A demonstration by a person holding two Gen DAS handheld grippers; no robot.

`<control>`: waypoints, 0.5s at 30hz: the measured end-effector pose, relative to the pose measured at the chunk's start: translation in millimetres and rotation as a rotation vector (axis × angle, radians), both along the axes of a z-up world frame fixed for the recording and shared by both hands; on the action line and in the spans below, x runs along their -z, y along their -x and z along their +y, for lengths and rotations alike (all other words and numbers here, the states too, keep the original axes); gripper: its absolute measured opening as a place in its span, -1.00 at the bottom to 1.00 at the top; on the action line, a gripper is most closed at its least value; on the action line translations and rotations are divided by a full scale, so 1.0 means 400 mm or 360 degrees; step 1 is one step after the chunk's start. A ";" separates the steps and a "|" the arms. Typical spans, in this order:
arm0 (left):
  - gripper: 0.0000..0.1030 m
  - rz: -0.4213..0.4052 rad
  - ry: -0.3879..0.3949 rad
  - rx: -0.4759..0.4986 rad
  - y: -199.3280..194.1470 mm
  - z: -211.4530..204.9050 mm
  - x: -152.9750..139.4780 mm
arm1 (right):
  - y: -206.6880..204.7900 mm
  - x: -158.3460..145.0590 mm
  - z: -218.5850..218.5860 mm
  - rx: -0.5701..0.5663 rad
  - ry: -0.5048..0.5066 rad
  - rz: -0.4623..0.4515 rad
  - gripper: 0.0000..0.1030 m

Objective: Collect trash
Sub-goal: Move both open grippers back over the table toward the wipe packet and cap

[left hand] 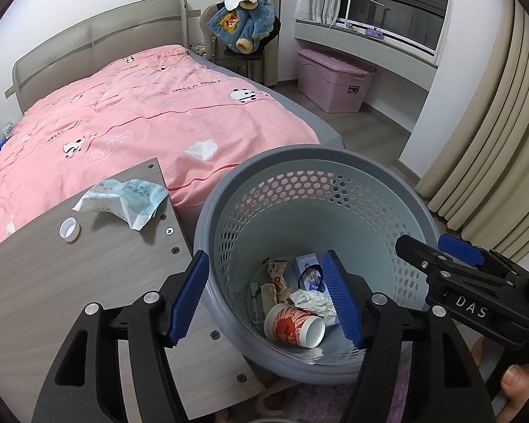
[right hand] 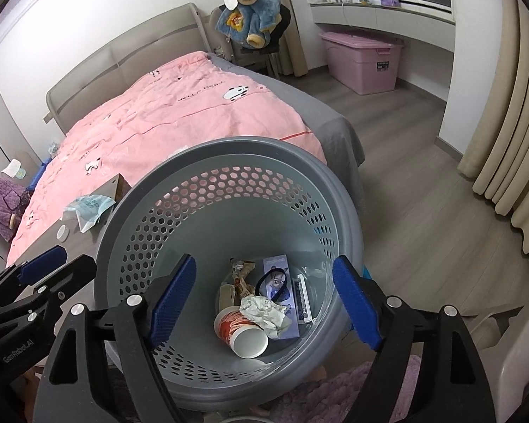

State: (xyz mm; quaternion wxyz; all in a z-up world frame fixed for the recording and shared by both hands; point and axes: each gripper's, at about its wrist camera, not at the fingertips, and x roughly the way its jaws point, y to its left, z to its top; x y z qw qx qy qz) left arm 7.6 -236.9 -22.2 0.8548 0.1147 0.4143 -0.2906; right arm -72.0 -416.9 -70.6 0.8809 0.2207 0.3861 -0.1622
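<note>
Basket: one grey perforated bin (left hand: 335,190), lower centre of both views, beside the wooden board.
Basket contents: one paper cup (left hand: 294,326) on its side; one crumpled paper (left hand: 314,301); one cartoon-printed box (left hand: 310,271); one snack wrapper (left hand: 277,276).
Board: wooden tabletop (left hand: 53,282), lower left; it bears one torn wipe packet (left hand: 123,201) and one white cap (left hand: 69,229), apart from each other.
Left gripper (left hand: 268,299): jaws spread, nothing between them, over the bin's rim.
Right gripper (right hand: 261,303): jaws spread, empty, above the bin's mouth.
Storage box: one pink lidded tub (left hand: 331,79), upper right, lid closed, contents hidden.
</note>
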 end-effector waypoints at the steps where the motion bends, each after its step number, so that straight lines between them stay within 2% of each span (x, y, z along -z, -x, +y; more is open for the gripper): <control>1: 0.25 -0.0003 -0.0001 -0.0001 0.001 0.002 -0.001 | 0.000 -0.001 0.003 0.0001 0.0002 -0.0002 0.52; 15: 0.27 -0.0024 0.0014 -0.0069 0.004 0.083 -0.004 | 0.014 -0.013 0.045 -0.0016 0.0014 -0.0023 0.52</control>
